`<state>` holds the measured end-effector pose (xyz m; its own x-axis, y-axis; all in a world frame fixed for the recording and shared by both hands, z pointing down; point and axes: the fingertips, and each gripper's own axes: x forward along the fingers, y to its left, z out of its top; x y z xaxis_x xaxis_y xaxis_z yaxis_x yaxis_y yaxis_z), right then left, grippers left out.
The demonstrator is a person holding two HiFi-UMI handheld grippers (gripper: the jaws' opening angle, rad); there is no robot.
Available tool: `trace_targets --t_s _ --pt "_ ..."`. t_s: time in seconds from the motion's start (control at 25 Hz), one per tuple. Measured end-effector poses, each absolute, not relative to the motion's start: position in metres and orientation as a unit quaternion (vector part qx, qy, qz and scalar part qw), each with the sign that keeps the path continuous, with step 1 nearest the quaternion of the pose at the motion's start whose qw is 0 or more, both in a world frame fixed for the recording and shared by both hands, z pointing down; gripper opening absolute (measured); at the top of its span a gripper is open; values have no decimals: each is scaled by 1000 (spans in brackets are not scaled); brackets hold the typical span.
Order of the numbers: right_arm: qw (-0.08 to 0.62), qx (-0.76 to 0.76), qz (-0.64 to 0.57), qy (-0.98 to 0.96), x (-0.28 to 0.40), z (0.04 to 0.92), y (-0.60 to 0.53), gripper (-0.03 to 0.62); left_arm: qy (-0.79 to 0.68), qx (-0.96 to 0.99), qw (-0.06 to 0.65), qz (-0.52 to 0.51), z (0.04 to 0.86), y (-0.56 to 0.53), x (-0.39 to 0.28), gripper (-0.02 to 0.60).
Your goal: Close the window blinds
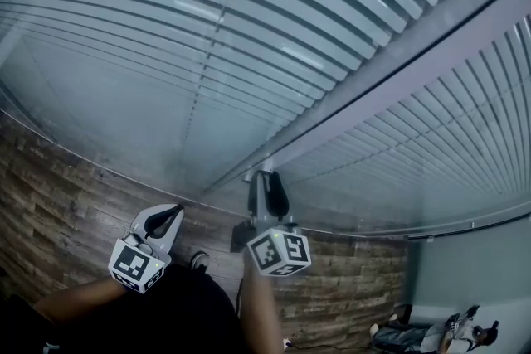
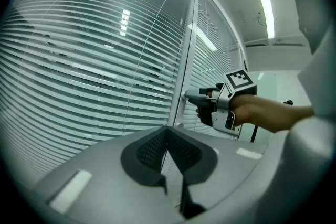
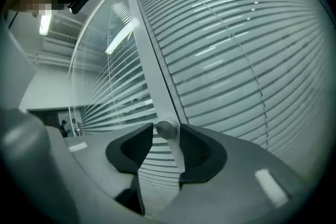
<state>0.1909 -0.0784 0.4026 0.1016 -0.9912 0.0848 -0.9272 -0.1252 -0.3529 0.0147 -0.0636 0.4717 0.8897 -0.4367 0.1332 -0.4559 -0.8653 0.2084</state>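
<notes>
Wood-grain plank flooring (image 1: 50, 186) runs along the foot of a glass office partition, seen steeply from above. White horizontal-slat window blinds (image 1: 249, 29) fill the panes on both sides of a pale grey upright frame post (image 1: 398, 62). The slats are angled, with narrow gaps between them through which dim shapes beyond the glass show.

A person's right gripper (image 1: 264, 178), grey with a black-and-white marker cube at its rear, reaches to the frame post. Its dark ribbed jaws are pinching a small round silver metal knob (image 3: 166, 128) that stands out from the post, low down between the two panes. The knob sits between the jaw tips, against the pad on the right of the right gripper view.

The left gripper (image 1: 166, 220) hangs near the glass, beside the right one and apart from the post. Its jaws are pressed together at the tips, with nothing between them.
</notes>
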Motion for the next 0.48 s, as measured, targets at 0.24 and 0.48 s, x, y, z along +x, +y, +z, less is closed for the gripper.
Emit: trace_targets --t_s 0.24,0.48 --pt "207 -730 -196 621 194 402 -82 120 -227 967 106 43 469 -66 19 2" --pt "147 -753 -160 621 193 402 -81 130 -239 965 103 41 468 -71 13 2"
